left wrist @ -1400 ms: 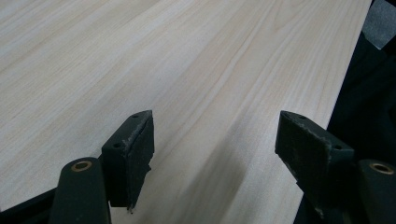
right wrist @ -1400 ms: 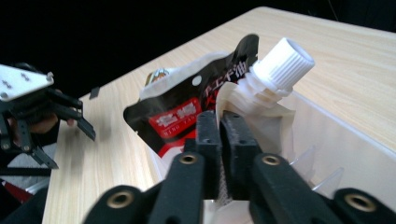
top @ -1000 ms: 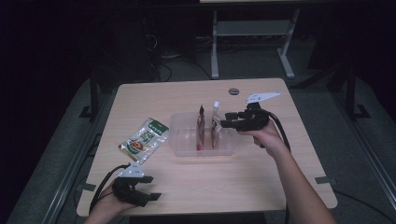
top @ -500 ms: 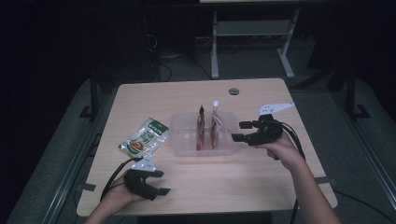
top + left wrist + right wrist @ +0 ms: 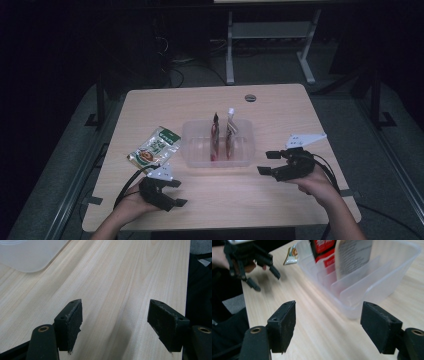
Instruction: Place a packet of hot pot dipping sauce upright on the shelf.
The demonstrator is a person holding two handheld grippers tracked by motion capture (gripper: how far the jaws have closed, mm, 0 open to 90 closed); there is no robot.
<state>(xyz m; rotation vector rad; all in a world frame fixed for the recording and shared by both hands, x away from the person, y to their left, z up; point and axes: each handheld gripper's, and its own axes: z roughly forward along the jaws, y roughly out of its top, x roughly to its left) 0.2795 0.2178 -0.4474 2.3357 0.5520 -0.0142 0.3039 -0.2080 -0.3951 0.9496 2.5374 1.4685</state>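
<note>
Hands sit low at the near edge of the tabletop (image 5: 280, 107), forearms coming in from the bottom. The right gripper (image 5: 270, 162) is held level, pointing left at the clear bin (image 5: 242, 160), just beside its right end. Its jaws have just been opening and now stand spread with nothing between them. The left gripper (image 5: 176, 193) hovers near the front edge, angled right, jaws spread wide too, holding nothing, only bare wood under them. Two pouches stand upright in the bin's slots: a red one (image 5: 215, 135) and a white one (image 5: 231, 131). A green snack packet (image 5: 154, 149) lies flat just left of the bin.
</note>
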